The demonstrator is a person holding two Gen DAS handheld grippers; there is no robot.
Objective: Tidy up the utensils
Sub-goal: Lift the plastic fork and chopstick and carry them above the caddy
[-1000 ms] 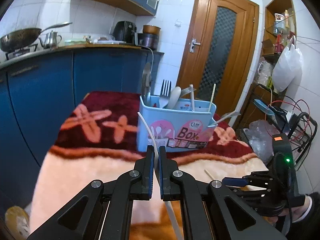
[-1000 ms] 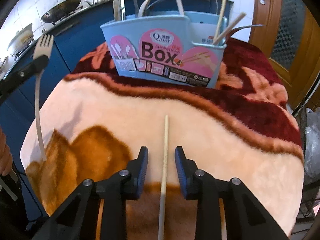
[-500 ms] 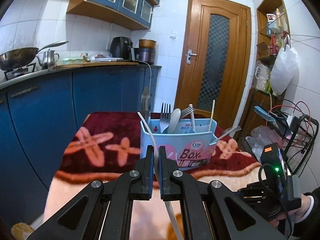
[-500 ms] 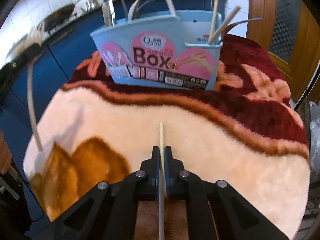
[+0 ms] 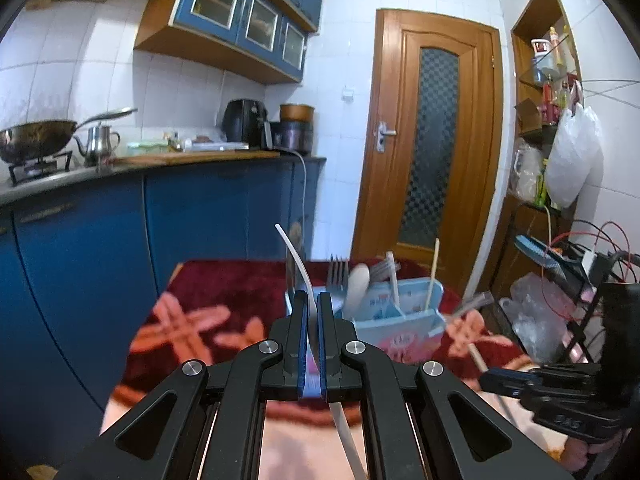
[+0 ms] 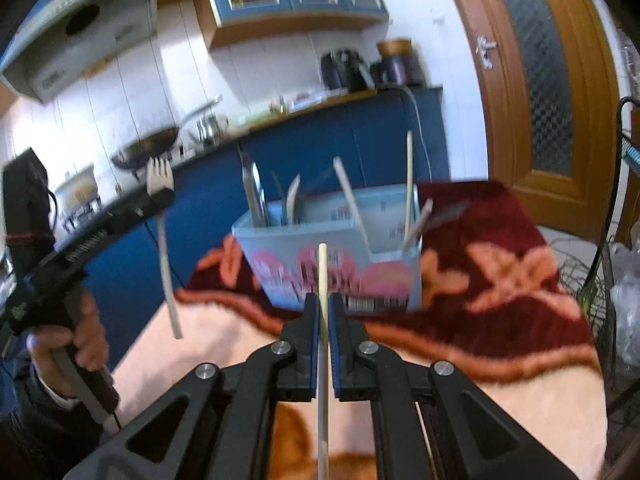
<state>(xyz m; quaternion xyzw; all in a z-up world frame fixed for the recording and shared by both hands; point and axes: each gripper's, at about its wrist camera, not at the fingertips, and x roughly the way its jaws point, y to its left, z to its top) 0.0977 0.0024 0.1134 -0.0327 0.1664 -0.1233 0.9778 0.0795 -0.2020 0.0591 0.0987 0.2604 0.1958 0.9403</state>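
left wrist view, change: your left gripper (image 5: pixel 313 312) is higher than a second ago, clamped on the white plastic fork (image 5: pixel 298 256); the utensil box (image 5: pixel 404 320) now sits lower in frame, just ahead.
left wrist view, meaning: fork looks ready to drop into a compartment.
left wrist view, hidden: fork tines out of frame below; box front blurred; your right gripper (image 5: pixel 486 378) cut off at the edge.
right wrist view, change: your right gripper (image 6: pixel 325 312) has snapped shut on the wooden chopstick (image 6: pixel 322 276) and lifted it off the blanket-covered desk (image 6: pixel 520 392).
right wrist view, meaning: pick done, insertion left.
right wrist view, hidden: motion blur smears the box label; chopstick's lower end runs off frame; can't tell which compartment you're aiming for.
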